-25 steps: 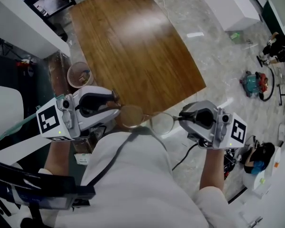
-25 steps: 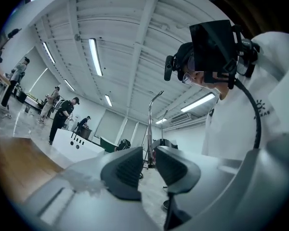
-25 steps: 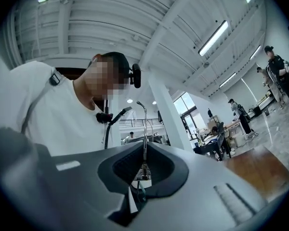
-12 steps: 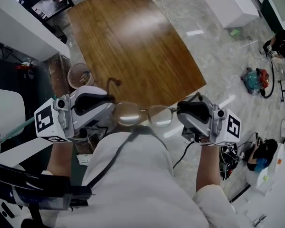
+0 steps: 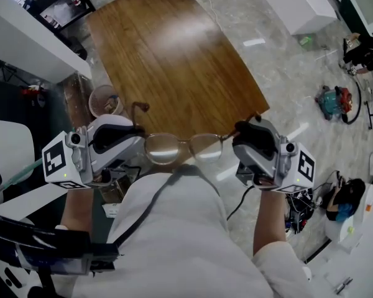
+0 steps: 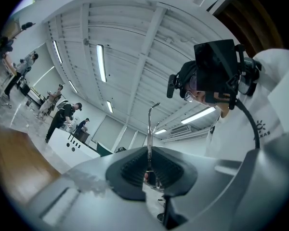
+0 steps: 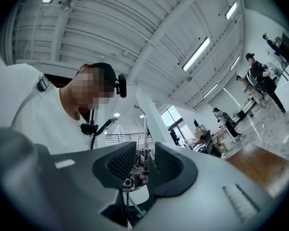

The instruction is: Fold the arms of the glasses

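We hold round wire glasses (image 5: pixel 163 149) over the bench's (image 5: pixel 174 61) near edge. The left gripper (image 5: pixel 138 133) has its fingers clamped on them. The right gripper (image 5: pixel 238 135) is opening its fingers around them, as only the gripper views show.

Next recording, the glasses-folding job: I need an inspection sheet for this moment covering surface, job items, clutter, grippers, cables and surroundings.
Surface: wooden table, nothing seen on it.
Job's things: glasses held in the air between both grippers, over the table's near edge; the arm on the left gripper's side sticks out unfolded.
Clutter: round bin on the floor beside the table; colourful items on the floor further right.
Grippers: left gripper shut on the glasses' thin metal; right gripper opening, with the frame between its fingers but not pressed.
Cables: black cable hangs below the right gripper.
Surroundings: pale stone floor, white counter, people standing in the background.
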`<action>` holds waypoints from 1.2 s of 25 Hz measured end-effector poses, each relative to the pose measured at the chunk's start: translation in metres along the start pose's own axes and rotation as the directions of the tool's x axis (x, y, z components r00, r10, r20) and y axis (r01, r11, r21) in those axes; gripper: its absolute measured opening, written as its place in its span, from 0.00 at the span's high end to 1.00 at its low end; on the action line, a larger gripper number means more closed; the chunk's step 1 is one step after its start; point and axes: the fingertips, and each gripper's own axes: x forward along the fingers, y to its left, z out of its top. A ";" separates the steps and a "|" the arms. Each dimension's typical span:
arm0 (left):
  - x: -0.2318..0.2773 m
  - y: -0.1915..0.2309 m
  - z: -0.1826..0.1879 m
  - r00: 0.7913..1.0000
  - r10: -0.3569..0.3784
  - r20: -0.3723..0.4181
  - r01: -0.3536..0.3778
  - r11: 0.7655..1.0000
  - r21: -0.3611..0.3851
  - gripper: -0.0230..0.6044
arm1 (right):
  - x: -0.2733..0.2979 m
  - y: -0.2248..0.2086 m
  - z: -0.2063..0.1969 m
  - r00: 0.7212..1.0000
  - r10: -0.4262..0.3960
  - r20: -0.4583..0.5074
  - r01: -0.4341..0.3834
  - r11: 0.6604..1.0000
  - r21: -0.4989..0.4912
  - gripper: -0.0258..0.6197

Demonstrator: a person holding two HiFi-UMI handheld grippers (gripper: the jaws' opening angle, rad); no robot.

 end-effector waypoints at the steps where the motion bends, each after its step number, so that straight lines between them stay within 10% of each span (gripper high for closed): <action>1: 0.000 0.001 0.000 1.000 0.013 0.000 -0.013 1.000 0.010 0.92 | 0.001 -0.002 -0.001 1.000 -0.024 -0.009 0.024 1.000 -0.011 0.77; 9: -0.004 -0.007 -0.002 0.998 0.066 -0.006 -0.065 0.997 0.050 0.92 | 0.004 -0.020 -0.009 0.942 -0.332 0.040 0.334 0.936 -0.111 0.78; 26: -0.015 -0.019 -0.018 0.994 0.093 -0.052 -0.087 0.990 0.107 0.92 | 0.013 0.002 -0.004 0.881 -0.472 0.024 0.454 0.831 -0.320 0.84; 30: -0.021 -0.021 -0.007 0.998 0.050 0.034 -0.051 0.999 0.009 0.92 | 0.012 0.006 -0.018 0.936 -0.352 -0.030 0.342 0.925 -0.167 0.81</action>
